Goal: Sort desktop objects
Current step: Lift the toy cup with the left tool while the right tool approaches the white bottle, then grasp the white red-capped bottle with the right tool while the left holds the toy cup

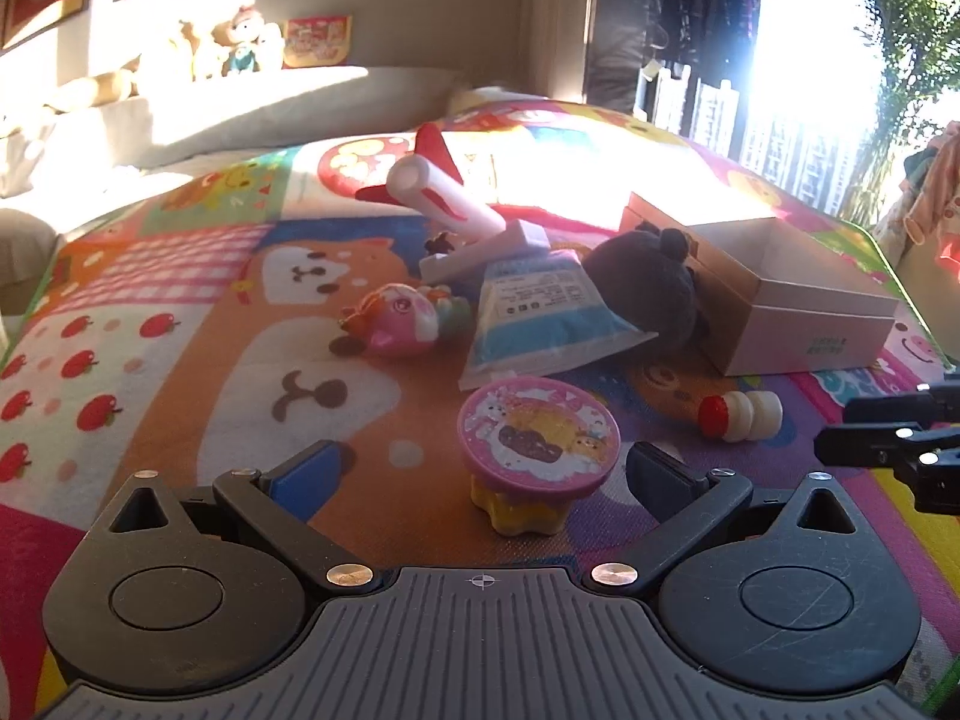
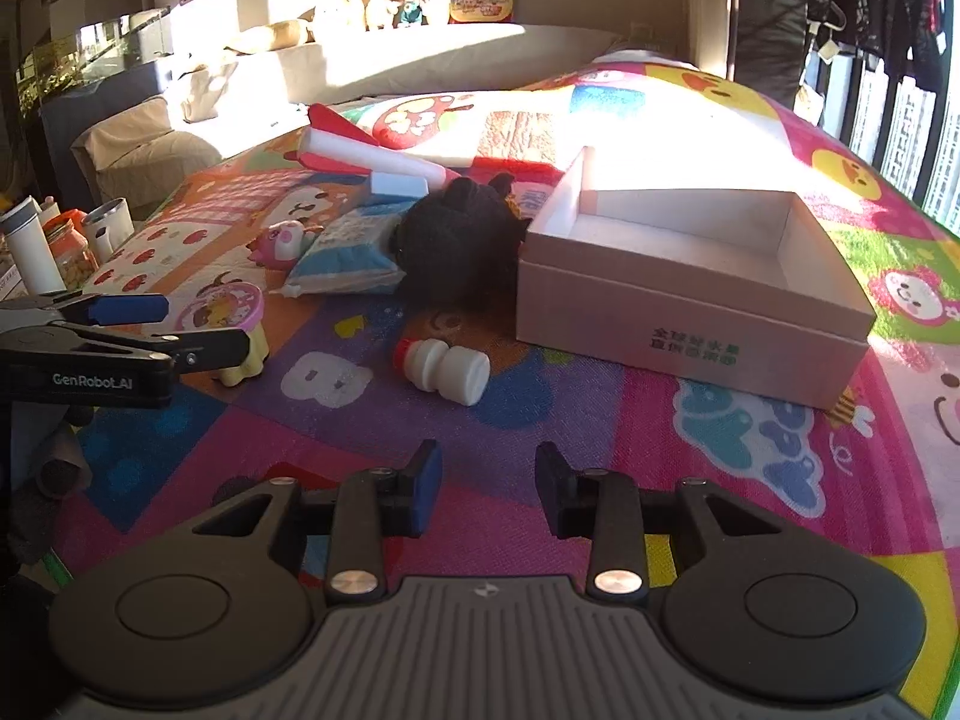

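My left gripper (image 1: 480, 480) is open wide, its fingers either side of a pink-topped yellow star toy (image 1: 537, 450), not touching it. Its fingers (image 2: 198, 348) show from the side by that toy (image 2: 231, 318) in the right wrist view. My right gripper (image 2: 486, 492) is open and empty, a little short of a small white bottle with a red cap (image 2: 444, 369), also in the left wrist view (image 1: 741, 416). An open pink box (image 2: 690, 300) stands empty at the right. Behind lie a black plush (image 2: 462, 240), a blue-white pouch (image 2: 348, 252), a pink toy (image 1: 402, 318) and a red-white toy plane (image 1: 444, 192).
Everything lies on a colourful cartoon play mat (image 2: 600, 432). Cups and jars (image 2: 54, 240) stand off the mat at the left. A sofa with plush toys (image 2: 390, 6) runs along the back. Window railings (image 2: 912, 120) are at the far right.
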Tool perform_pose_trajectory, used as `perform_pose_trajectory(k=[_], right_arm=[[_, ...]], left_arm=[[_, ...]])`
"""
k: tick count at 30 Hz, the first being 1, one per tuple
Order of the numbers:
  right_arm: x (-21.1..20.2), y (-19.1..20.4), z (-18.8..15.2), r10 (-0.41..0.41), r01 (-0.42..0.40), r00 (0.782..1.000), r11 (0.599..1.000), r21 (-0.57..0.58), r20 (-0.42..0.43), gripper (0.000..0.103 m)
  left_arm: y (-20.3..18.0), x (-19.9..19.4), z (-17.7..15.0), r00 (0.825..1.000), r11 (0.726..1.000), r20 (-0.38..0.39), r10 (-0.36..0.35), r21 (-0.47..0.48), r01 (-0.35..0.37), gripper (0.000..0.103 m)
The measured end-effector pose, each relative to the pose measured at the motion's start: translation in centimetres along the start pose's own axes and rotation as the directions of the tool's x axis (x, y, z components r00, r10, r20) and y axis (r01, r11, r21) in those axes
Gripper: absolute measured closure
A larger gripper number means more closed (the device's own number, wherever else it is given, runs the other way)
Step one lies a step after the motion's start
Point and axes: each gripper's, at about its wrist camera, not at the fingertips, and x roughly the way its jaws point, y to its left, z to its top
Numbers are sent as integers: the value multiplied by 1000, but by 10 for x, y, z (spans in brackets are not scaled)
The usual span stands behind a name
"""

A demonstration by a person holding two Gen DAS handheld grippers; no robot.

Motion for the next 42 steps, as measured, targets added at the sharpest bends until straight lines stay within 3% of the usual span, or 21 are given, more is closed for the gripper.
perform_pose_trajectory(k=[4, 7, 9, 12, 13, 15, 18, 21, 25, 28, 29, 31, 32, 33, 37, 40, 42], right_arm=[[21, 29, 17, -45, 54, 996, 991, -122, 71, 69], [43, 50, 23, -56, 68, 997, 973, -222, 59, 69], [53, 64, 19, -102, 119, 992, 944, -307, 70, 63], [58, 71, 13, -169, 191, 981, 903, -385, 89, 63], [57, 68, 12, -177, 196, 981, 904, -380, 84, 64], [53, 59, 12, -190, 206, 979, 914, -349, 80, 82], [40, 37, 15, -183, 194, 981, 949, -249, 69, 95], [26, 4, 15, -153, 156, 987, 984, -87, 45, 95], [13, -34, 3, -151, 150, 988, 986, 75, 9, 95], [5, -40, -5, -155, 153, 988, 985, 85, 20, 92], [5, -40, -6, -137, 135, 990, 987, 90, 12, 85], [9, -37, -3, -96, 96, 995, 987, 125, -4, 58], [10, -35, -2, -75, 75, 997, 986, 148, -3, 35], [14, -31, 0, -56, 55, 998, 985, 161, 1, 29], [34, -10, 11, -30, 32, 999, 990, 134, -21, 30], [48, 0, 15, -50, 54, 998, 994, 96, -43, 54], [50, 0, 15, -53, 57, 998, 994, 98, -46, 58]], left_arm=[[4, 3, -2, 1000, 1000, -14, -12, -26, 12, 0], [8, 4, -3, 999, 998, -27, -22, -56, 20, 0], [11, 5, -4, 999, 997, -29, -26, -78, 23, 0], [15, 6, -4, 999, 994, -36, -38, -101, 35, 0], [15, 5, -4, 999, 994, -36, -39, -102, 35, 0], [14, 5, -4, 999, 994, -34, -38, -101, 35, 0], [13, 4, -4, 999, 995, -29, -35, -93, 32, 0], [10, 3, -4, 999, 997, -22, -34, -74, 33, 0], [0, 1, -2, 999, 999, -15, -40, -2, 40, 0], [-9, 2, -1, 999, 998, -11, -39, 47, 39, 0], [-11, 3, -1, 999, 998, -15, -37, 51, 38, 0], [-13, 5, -2, 999, 998, -20, -29, 58, 30, 0], [-13, 5, -2, 999, 998, -19, -27, 57, 28, 0], [-12, 5, -2, 1000, 998, -19, -25, 53, 26, 0], [-11, 3, -2, 1000, 999, -17, -16, 47, 17, 0], [-14, 2, -1, 1000, 998, -18, -17, 68, 19, 0], [-16, 3, 1, 1000, 996, -18, -17, 84, 18, 0]])
